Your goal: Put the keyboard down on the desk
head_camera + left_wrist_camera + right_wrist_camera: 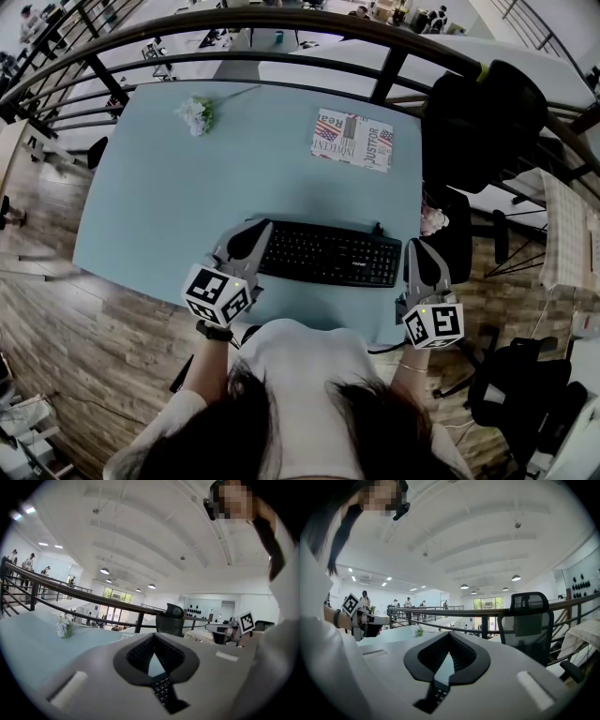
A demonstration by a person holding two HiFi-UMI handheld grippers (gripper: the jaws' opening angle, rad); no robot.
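Two grippers flank the black keyboard [328, 255], which lies flat on the pale blue desk [150, 206] close to its near edge, long side parallel to that edge.

Left end: left gripper [255, 232] reaches in at a slant, tips at the keyboard's left end. In the left gripper view its tips [153, 635] are pressed together; keys [161, 688] show through the slot lower down. Cannot tell whether anything is pinched there.

Far left of the desk – a small bunch of white flowers [197, 114], well apart from the keyboard.

Far right of the desk – a flat booklet with a flag print [352, 141].

Right end: right gripper [419, 246] sits just beside the keyboard's right end, at the desk's right edge. Its tips [450, 633] are likewise closed against each other in the right gripper view, with a strip of keys [438, 693] visible below them.

Further right, off the desk: a black office chair [483, 117]. A dark curved railing [281, 23] runs along the far side.
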